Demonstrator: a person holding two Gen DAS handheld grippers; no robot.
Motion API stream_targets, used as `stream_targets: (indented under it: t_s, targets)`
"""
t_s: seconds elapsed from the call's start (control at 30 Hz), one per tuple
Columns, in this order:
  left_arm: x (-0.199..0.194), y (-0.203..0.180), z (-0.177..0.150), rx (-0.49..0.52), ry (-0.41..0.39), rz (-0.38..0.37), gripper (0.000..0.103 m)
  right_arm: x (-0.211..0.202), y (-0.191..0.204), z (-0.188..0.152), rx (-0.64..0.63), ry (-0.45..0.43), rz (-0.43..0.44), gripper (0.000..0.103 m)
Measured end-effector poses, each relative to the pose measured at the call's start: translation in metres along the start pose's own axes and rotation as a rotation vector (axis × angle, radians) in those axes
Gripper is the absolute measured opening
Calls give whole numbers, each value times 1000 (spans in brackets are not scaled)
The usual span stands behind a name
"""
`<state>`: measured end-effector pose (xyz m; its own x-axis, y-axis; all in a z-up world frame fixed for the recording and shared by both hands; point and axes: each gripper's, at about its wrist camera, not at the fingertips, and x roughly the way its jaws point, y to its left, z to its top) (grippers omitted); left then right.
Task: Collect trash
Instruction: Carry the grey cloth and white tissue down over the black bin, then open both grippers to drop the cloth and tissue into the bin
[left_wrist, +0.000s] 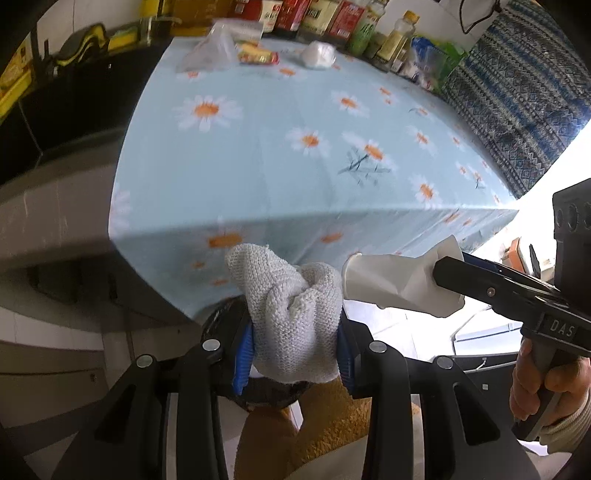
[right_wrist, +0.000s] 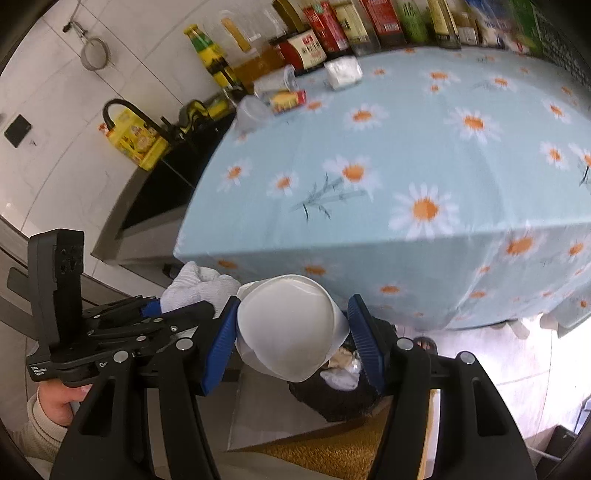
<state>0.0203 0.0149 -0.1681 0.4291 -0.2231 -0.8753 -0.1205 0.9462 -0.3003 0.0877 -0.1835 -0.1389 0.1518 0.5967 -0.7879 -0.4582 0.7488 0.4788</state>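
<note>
My left gripper (left_wrist: 295, 350) is shut on a crumpled white knitted cloth (left_wrist: 291, 317), held off the table's front edge above a black trash bin (left_wrist: 266, 397). My right gripper (right_wrist: 295, 336) has a crushed white paper cup (right_wrist: 291, 325) between its blue pads (right_wrist: 221, 350); the right pad stands slightly off the cup. The cup hangs above the bin (right_wrist: 336, 398), which holds some white and tan trash. The right gripper also shows in the left wrist view (left_wrist: 448, 273) with the cup (left_wrist: 391, 284). The left gripper and cloth (right_wrist: 199, 286) show in the right wrist view.
The table has a light blue daisy tablecloth (left_wrist: 295, 147). At its far side lie a clear plastic bag (left_wrist: 210, 51), a yellow-red packet (left_wrist: 258, 56) and a white wad (left_wrist: 319, 54), before a row of bottles (left_wrist: 332, 18). A dark sink (right_wrist: 166, 184) is left.
</note>
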Motion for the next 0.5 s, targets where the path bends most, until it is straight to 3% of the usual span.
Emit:
stream_targets:
  t_s: [0.5]
  targets:
    - [55,17,-31,-26,160,-18,36,55,-30,-38,114,145,-29,60]
